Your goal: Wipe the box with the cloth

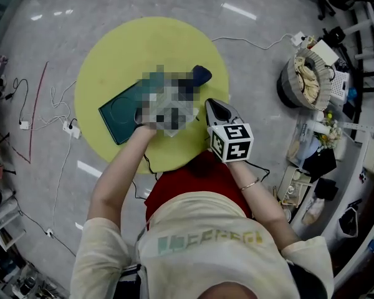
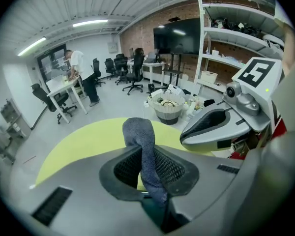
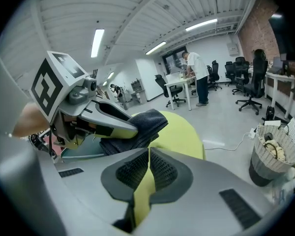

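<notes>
My left claw (image 2: pixel 148 156) is pinching the dark cloth (image 2: pixel 140 132) over one end of the teal box (image 1: pixel 121 114) on the yellow table (image 1: pixel 143 42). Right claw (image 3: pixel 148 154) is pressed together, empty, just beside that box.

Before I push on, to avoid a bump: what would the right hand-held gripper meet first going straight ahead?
Probably the cloth in the left hand-held gripper; depth is unclear.

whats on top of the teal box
A dark blue cloth lies on its right end, clamped in the left tool. The box surface beneath that cloth and tool is covered, so unseen.
</notes>
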The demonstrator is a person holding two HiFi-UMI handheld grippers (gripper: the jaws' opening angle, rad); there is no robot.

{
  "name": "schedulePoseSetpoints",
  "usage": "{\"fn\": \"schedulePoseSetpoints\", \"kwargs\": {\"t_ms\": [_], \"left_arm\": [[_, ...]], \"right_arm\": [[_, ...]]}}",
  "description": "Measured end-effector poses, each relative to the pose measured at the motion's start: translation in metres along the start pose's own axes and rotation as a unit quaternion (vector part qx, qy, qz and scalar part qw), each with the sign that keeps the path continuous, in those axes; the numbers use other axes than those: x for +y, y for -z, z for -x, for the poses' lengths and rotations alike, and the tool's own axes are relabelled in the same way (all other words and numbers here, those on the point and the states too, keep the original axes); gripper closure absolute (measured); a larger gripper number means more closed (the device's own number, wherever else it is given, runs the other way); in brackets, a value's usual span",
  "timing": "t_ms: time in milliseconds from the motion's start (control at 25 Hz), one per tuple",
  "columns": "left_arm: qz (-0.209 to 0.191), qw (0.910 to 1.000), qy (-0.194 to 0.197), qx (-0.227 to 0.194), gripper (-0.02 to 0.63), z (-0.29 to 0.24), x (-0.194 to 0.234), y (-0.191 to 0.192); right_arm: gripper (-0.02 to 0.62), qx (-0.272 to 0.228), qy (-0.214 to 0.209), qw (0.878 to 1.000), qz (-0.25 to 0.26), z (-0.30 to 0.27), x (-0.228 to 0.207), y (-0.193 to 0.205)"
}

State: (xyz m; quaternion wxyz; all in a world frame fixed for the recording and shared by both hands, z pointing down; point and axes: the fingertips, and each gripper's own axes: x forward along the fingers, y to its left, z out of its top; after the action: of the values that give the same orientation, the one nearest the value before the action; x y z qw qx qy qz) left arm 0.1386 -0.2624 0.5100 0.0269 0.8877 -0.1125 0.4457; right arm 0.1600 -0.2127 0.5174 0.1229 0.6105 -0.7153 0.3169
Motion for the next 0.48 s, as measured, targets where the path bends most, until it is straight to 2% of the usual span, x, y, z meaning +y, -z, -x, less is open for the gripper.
{"fn": "schedulePoseSetpoints", "kwargs": {"t_ms": [480], "left_arm": [[0.003,0.9999,-0.005,0.014,0.535,-0.009,0.039,0.006]], "right_arm": [[0.557,0.016,-0.011,1.0,0.015,-0.024,0.012,-0.006]]}}
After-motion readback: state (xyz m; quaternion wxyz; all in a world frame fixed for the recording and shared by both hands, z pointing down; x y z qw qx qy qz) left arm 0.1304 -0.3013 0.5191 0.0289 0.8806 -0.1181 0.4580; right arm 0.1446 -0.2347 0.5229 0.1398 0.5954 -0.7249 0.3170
